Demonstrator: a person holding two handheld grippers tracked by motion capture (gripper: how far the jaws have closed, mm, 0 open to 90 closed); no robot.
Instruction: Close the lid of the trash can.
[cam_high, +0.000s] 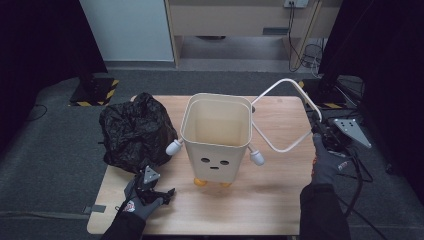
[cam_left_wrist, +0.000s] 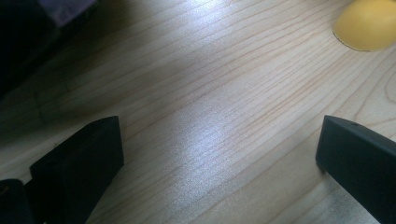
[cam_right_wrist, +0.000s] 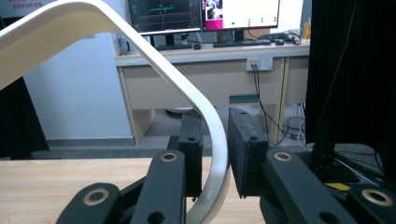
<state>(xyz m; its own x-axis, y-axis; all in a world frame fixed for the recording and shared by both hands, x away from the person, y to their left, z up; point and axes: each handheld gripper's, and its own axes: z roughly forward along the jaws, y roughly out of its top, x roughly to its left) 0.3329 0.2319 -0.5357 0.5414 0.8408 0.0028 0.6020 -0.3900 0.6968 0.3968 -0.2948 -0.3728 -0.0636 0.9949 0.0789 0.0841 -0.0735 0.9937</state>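
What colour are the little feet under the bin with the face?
The feet are orange-yellow, under the cream bin. The high view shows them best.

I can't read a single word, number or brand from where I sit. The nearest thing to a sign is the face on the front of the cream bin (cam_high: 216, 131): two dark oval dots with a short dash between them. Left of the bin, beyond the table, the black stand base (cam_high: 95, 91) carries yellow and black warning stripes, with no lettering on them. In the right gripper view, the monitors (cam_right_wrist: 204, 15) on the desk show coloured screens (whatever text they hold is too small to make out).
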